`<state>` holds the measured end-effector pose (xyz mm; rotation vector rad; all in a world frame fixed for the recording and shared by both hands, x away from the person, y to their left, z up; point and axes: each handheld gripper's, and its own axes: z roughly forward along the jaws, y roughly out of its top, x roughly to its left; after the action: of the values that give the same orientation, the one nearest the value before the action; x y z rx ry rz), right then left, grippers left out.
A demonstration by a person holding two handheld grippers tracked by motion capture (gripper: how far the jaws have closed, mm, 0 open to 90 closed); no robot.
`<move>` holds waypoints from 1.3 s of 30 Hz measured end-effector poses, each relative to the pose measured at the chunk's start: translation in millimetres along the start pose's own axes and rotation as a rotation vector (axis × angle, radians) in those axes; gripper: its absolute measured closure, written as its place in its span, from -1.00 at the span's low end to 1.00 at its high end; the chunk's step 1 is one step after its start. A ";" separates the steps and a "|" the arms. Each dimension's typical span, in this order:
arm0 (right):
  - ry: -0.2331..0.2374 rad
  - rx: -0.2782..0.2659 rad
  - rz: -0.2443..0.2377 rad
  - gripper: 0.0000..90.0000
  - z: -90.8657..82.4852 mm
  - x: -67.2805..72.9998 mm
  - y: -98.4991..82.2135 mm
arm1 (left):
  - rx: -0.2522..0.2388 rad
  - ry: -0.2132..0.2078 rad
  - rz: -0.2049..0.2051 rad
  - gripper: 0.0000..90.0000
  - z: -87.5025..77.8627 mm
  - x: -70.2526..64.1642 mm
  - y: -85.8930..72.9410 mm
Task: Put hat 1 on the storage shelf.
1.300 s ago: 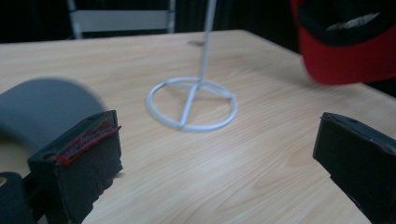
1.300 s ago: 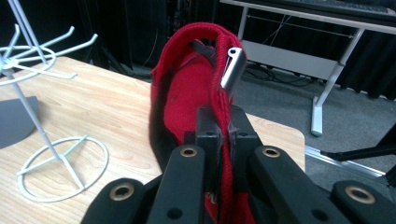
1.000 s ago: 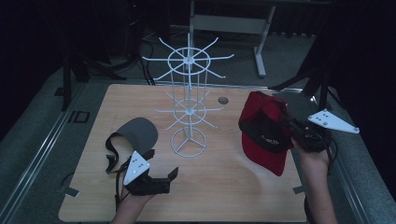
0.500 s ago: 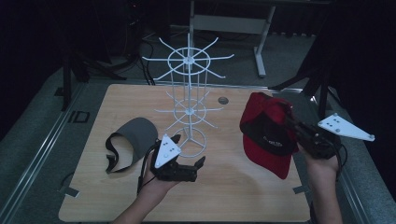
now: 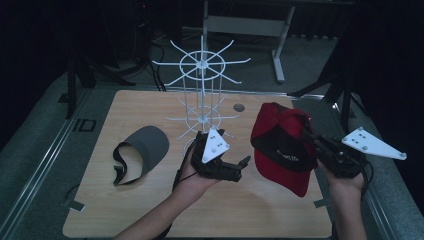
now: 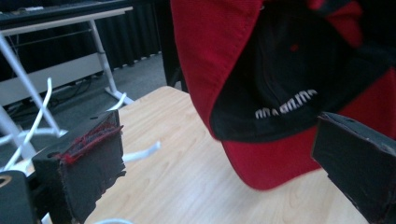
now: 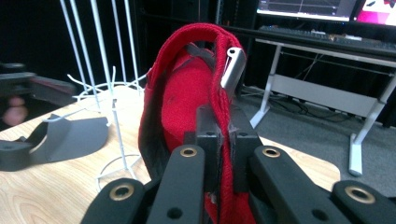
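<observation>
A red cap (image 5: 280,142) with a black inside hangs above the right side of the wooden table (image 5: 115,210). My right gripper (image 5: 309,136) is shut on its back strap, and the red strap (image 7: 223,121) with its metal buckle shows pinched between the jaws in the right gripper view. My left gripper (image 5: 242,168) stands open at the table's middle, pointing right at the cap with a short gap to it. In the left gripper view the cap's brim (image 6: 280,158) hangs just beyond the wide-apart jaws, which hold nothing.
A white wire rack (image 5: 202,107) with hook arms stands at the table's centre back, just behind my left hand. A grey visor (image 5: 145,147) lies flat on the left. A desk frame and cables stand on the floor behind the table.
My left gripper has risen and travelled right, from beside the grey visor to the middle of the table near the cap. The right hand with the cap has drifted slightly right.
</observation>
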<state>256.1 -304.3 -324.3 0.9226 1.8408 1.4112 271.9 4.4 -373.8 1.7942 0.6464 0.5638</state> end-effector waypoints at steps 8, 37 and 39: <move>0.028 -0.022 -0.025 0.91 -8.4 11.1 6.1 | 0.003 0.007 0.036 -0.94 25.3 -2.1 23.4; 0.113 -0.009 -0.047 0.91 -6.7 35.1 2.3 | 0.102 0.037 0.066 0.50 56.1 -12.8 46.0; 0.104 -0.008 -0.050 0.91 -6.3 36.4 1.1 | 0.109 0.035 0.047 0.60 57.1 -13.6 46.2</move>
<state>231.0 -277.2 -324.3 0.8067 1.9194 1.4590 306.4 -56.3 -347.3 1.9094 0.6720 0.6030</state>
